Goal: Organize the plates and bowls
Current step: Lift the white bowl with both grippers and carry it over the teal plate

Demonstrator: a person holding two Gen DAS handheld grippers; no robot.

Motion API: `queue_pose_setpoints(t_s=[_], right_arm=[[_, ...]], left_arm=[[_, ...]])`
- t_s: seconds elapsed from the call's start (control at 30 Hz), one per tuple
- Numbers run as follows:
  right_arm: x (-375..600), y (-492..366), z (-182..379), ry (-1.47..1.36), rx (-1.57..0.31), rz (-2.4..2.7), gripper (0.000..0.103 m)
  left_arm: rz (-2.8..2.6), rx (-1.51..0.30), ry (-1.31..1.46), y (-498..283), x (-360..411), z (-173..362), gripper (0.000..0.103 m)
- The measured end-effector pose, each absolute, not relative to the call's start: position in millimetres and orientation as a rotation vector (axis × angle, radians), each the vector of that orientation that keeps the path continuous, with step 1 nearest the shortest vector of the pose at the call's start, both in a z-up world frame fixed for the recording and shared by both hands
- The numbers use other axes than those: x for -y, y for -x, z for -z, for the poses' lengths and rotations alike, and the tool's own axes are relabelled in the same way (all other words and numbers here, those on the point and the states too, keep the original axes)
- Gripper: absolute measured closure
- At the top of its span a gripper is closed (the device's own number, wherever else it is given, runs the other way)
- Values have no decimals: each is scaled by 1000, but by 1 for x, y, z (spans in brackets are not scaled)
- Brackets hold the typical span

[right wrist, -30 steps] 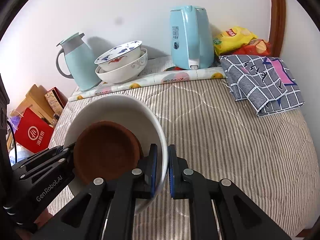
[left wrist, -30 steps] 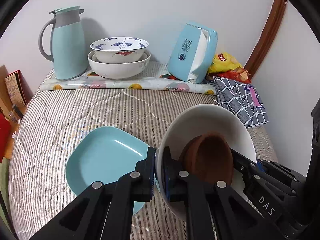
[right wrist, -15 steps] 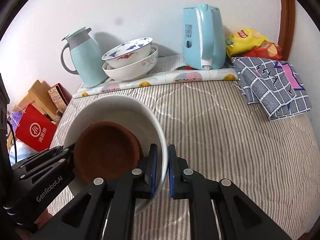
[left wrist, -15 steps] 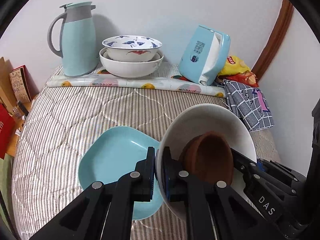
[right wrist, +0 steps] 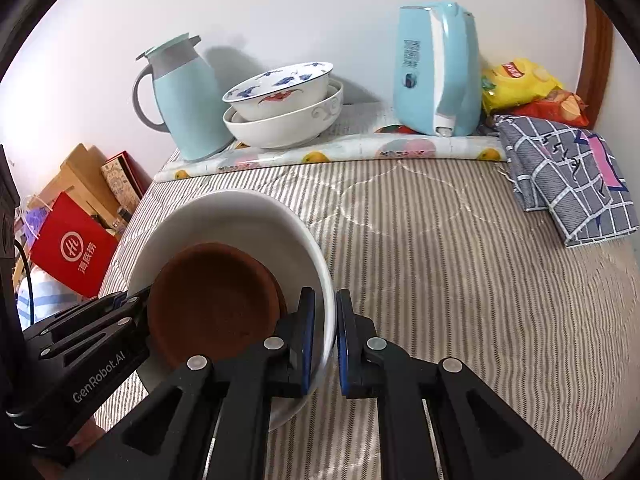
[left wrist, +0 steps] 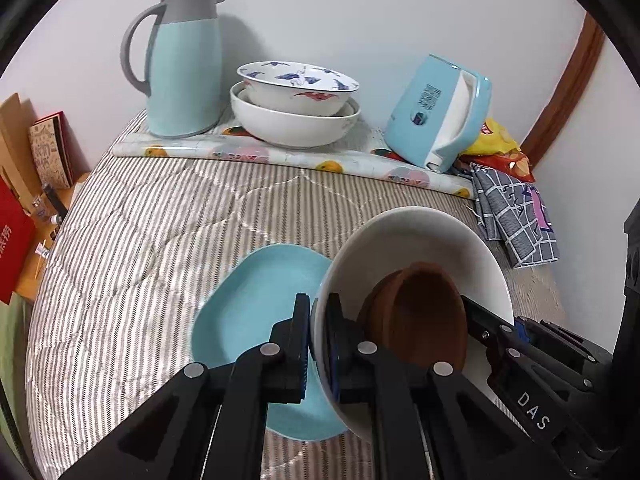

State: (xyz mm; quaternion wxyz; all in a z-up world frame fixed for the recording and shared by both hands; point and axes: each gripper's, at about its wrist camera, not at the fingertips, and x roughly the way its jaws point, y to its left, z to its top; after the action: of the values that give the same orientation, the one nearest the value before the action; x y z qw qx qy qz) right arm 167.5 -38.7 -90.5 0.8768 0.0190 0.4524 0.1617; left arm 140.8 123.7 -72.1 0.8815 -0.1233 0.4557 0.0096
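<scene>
Striped quilted surface (right wrist: pixel 460 264) lies beneath both grippers: left gripper (left wrist: pixel 318 344) and right gripper (right wrist: pixel 325 342) each clamp opposite rims of a tilted white bowl (left wrist: pixel 416 240) holding a brown bowl (right wrist: pixel 212 300), above a blue plate (left wrist: pixel 260 304).

Looks like someone's home, bedroom probably. Striped quilted bed (right wrist: pixel 460 264) doubling as a work surface, thermos jug (left wrist: pixel 184 60), electric kettle (right wrist: pixel 436 68), chip bags (right wrist: pixel 520 84) against the wall.
</scene>
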Motion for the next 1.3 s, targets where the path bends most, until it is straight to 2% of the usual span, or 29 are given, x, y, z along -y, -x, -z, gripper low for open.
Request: queue_pose_setpoints(t_s=[1.3], right_arm=[[-16, -194, 140, 16, -1046, -385, 93]], left_arm=[[-71, -1033, 311, -158, -175, 124, 94]])
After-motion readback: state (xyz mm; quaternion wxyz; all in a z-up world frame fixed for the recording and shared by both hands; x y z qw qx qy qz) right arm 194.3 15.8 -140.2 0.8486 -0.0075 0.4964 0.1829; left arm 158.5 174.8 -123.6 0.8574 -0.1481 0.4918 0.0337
